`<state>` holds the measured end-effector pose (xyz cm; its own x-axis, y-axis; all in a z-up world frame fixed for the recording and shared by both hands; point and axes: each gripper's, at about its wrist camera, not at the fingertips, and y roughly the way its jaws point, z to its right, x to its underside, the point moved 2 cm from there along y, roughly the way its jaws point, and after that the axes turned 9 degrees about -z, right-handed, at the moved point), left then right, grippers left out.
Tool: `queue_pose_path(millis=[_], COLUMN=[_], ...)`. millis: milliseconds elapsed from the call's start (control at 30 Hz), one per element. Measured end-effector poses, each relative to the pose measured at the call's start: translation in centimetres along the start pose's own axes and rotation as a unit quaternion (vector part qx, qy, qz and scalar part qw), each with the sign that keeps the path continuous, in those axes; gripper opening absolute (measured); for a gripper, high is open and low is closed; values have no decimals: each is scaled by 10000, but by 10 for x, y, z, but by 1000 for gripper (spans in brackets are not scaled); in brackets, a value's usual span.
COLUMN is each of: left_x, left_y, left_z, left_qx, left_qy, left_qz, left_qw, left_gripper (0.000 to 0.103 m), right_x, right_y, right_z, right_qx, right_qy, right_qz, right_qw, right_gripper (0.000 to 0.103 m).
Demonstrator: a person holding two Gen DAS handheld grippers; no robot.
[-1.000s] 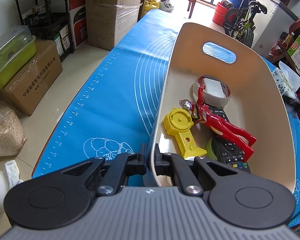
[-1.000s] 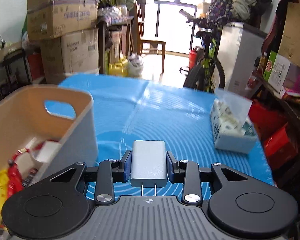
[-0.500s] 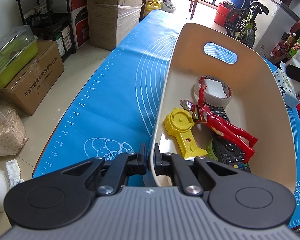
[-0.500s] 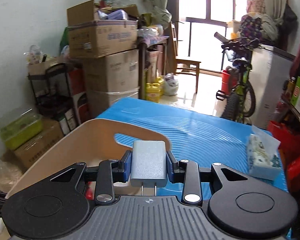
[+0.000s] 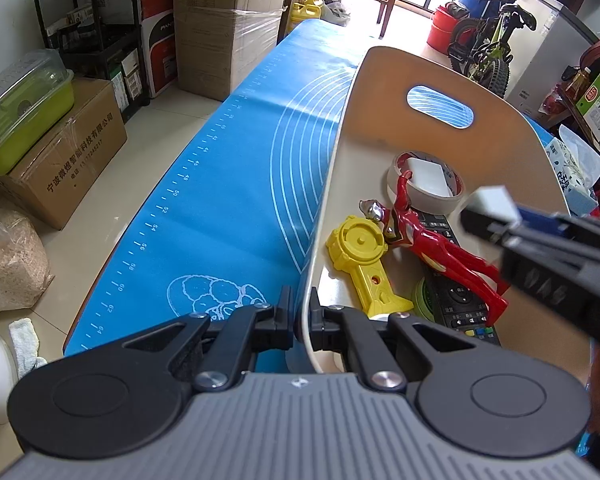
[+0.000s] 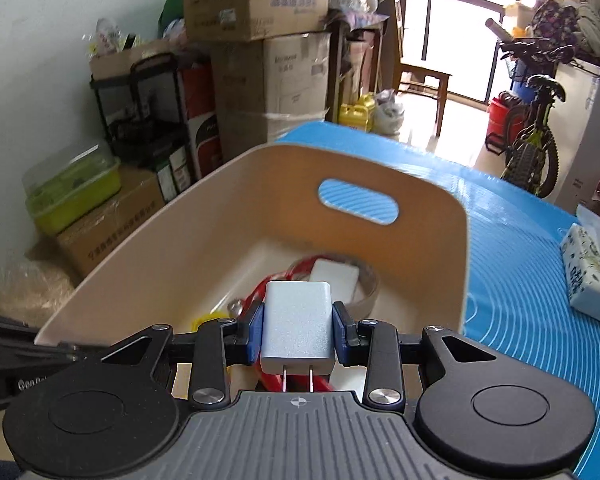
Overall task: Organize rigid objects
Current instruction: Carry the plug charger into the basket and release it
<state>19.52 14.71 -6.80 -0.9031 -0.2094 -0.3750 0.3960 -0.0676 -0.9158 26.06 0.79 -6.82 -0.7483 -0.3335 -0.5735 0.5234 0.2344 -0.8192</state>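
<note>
Left wrist view first: the left gripper (image 5: 301, 322) has its jaws nearly closed, pinching the near rim of the beige bin (image 5: 512, 152), one finger outside the wall and one inside. The bin sits on the blue mat (image 5: 228, 208). Inside it there's a red action figure (image 5: 428, 240) lying across a black remote (image 5: 456, 292), a yellow toy (image 5: 360, 256) just left of them, and a tape roll (image 5: 424, 180) at the far end with a white block (image 5: 428, 174) resting in it. Something green (image 5: 420, 294) pokes out from under the remote, can't tell what it is. The right gripper (image 5: 496, 216) comes in from the right edge over the bin, pretty blurry, with the grey charger (image 5: 494, 202) clamped at its tip. Most of that gripper is cut off by the frame.

Right wrist view: the charger (image 6: 298, 326) sits squarely between the blue pads (image 6: 255, 334), held tight on both sides, prongs pointing back at the camera. It's up above the bin's (image 6: 466, 248) open interior, not touching anything inside. The charger and gripper body hide most of the contents; only bits of the figure (image 6: 300, 270), the tape roll (image 6: 370, 292) and the white block (image 6: 336, 276) show, all fuzzy. A tissue pack (image 6: 588, 272) lies on the mat (image 6: 520, 280), well off to the right.
</note>
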Motion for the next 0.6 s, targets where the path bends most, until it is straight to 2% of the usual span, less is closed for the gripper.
queue_pose_path(millis=[67, 133, 267, 400, 500, 567, 600], left_x=[0, 0, 0, 0, 0, 0, 1], left_y=[0, 0, 1, 0, -3, -7, -10], left_z=[0, 0, 1, 1, 3, 4, 5], left_qx=[4, -9, -25, -54, -104, -182, -218], left_qy=[2, 3, 4, 8, 32, 43, 40], left_qz=[3, 0, -9, -15, 18, 52, 76], left_qw=[10000, 10000, 10000, 10000, 9999, 9998, 9997], left_gripper=[7, 7, 7, 7, 8, 14, 30], right_x=[2, 0, -3, 0, 4, 6, 8], right_y=[4, 1, 3, -8, -20, -30, -36], right_z=[-5, -9, -8, -5, -4, -2, 0], right_qx=[45, 124, 120, 107, 126, 123, 124], right_qy=[-117, -199, -84, 5, -11, 56, 106], right_qz=[-114, -27, -287, -216, -86, -3, 31], right_qw=[9999, 9997, 9995, 9997, 9999, 9999, 9999], right_gripper=[43, 43, 42, 58, 66, 70, 72])
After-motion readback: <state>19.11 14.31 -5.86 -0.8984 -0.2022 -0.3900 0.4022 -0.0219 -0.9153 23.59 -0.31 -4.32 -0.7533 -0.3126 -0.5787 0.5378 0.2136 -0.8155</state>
